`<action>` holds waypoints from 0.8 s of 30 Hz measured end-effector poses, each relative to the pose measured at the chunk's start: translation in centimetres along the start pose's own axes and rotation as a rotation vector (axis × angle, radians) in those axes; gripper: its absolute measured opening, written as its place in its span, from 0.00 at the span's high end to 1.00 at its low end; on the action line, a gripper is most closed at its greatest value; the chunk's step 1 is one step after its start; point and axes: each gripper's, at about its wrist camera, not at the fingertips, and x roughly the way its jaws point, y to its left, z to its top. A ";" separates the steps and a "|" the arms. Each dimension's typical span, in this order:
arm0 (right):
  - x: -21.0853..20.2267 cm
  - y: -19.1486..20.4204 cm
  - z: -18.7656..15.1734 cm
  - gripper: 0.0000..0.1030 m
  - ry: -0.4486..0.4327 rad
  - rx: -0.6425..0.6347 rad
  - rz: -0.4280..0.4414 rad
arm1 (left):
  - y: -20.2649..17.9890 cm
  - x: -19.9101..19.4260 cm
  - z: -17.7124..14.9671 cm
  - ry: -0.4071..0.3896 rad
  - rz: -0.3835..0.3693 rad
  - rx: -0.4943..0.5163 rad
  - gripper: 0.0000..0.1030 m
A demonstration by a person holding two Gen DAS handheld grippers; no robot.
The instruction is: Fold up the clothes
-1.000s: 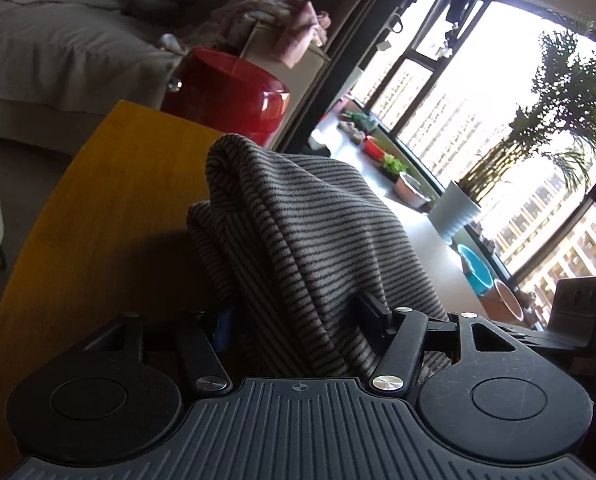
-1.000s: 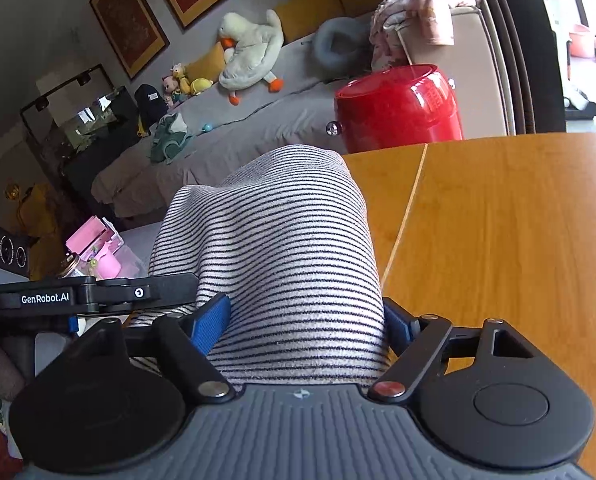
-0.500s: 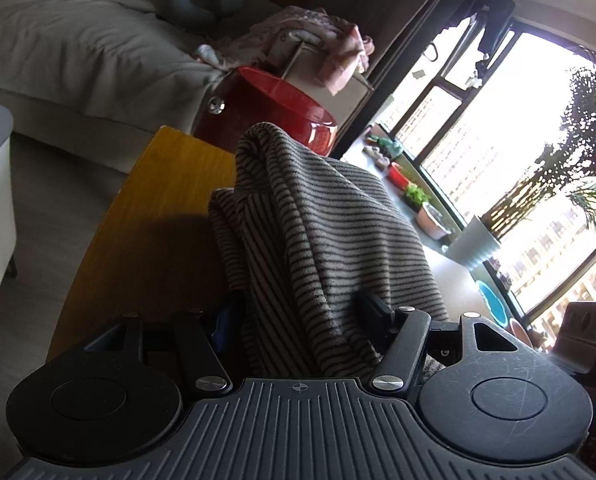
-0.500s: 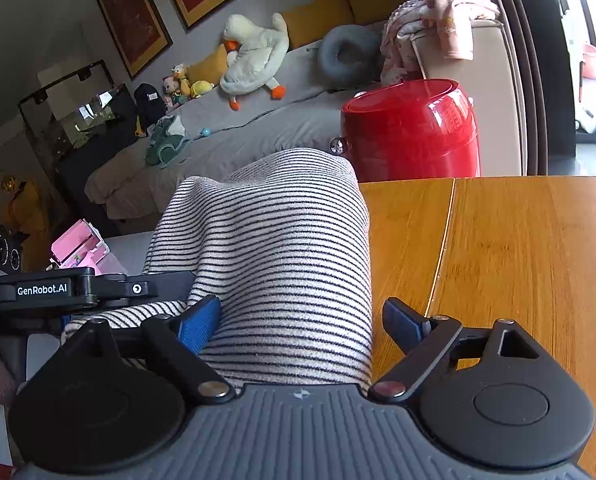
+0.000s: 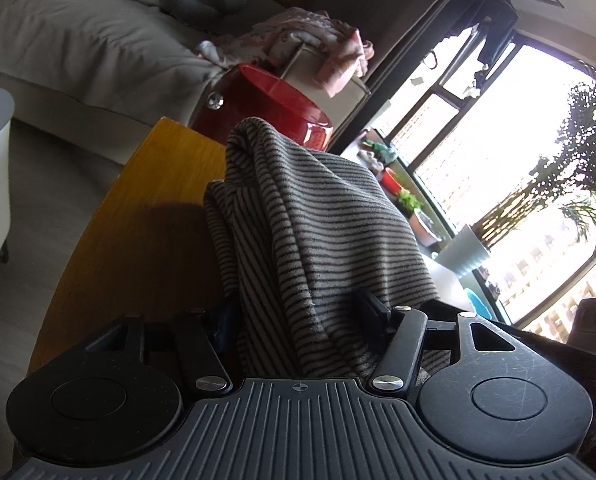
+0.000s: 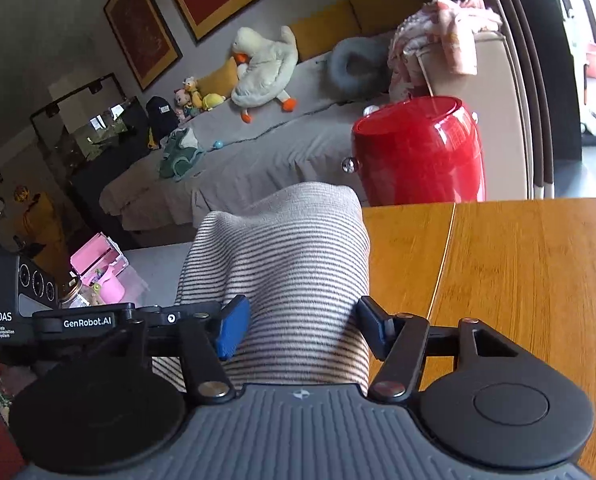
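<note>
Two grippers, one soft grey shirt with thin dark stripes (image 5: 318, 232).
Bunched between jaws of left gripper (image 5: 298, 312) and right gripper (image 6: 298, 324), both half open and closing, pressing cloth; draped at far corner of yellow wooden tabletop (image 6: 530, 280), near shiny red round bin (image 6: 418, 152).

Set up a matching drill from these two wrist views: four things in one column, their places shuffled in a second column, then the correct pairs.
Things
1. striped grey knit garment
2. glossy red round container
3. white plush duck with orange feet
4. pink patterned cloth bundle

Places
A. lying on the grey sofa seat
B. draped over the sofa's arm
C. between the right gripper's fingers
D. standing beyond the far edge of the wooden table

Pairs: 1-C, 2-D, 3-A, 4-B
</note>
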 end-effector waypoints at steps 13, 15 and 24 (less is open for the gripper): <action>-0.4 -1.2 -1.1 0.25 0.031 0.055 -0.045 | 0.0 0.1 -0.5 0.000 0.019 0.001 0.30; -0.7 -1.7 -1.7 0.21 0.060 0.109 -0.002 | 0.0 -0.1 -0.5 0.001 0.020 -0.001 0.30; -0.6 -1.3 -0.7 0.40 0.021 0.106 -0.001 | 0.0 0.5 -0.1 0.007 0.014 -0.018 0.30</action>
